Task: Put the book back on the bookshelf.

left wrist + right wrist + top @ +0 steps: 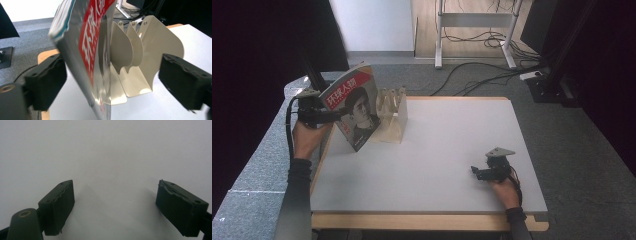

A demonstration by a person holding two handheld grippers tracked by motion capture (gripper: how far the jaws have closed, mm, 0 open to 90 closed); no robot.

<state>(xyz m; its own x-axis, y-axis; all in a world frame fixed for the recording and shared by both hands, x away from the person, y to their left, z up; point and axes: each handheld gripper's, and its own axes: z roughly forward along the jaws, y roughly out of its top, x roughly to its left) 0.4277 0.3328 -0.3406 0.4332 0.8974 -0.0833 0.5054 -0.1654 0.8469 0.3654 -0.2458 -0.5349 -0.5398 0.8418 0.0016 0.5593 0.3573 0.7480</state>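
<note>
Glossy paper: one magazine (355, 106), red title band with white characters and a portrait on the cover, standing tilted on its lower edge at the far left corner of the bench (437, 150). Its cover leans against a rack.

Cream metal: one file rack (393, 118) with several curved dividers, upright on the bench just beside the magazine and touching it. In the left gripper view the dividers (140, 50) rise directly behind the magazine (85, 50).

Black plastic: left claw (332, 116), held level in a hand (306, 137) at the left edge of the bench. Its jaws stand wide apart on either side of the magazine's spine edge; the magazine sits between them. The far pad is clear of the paper; the near pad (47, 82) is very close to the back cover, and contact there cannot be told. No grip is evident.

Black plastic: right claw (479, 172), grey three-cornered plate on top, resting low over the near right part of the bench in the other hand (504, 192). Jaws wide apart, nothing between them, bare pale bench surface (112, 157) ahead. Well apart from magazine and rack.
</note>
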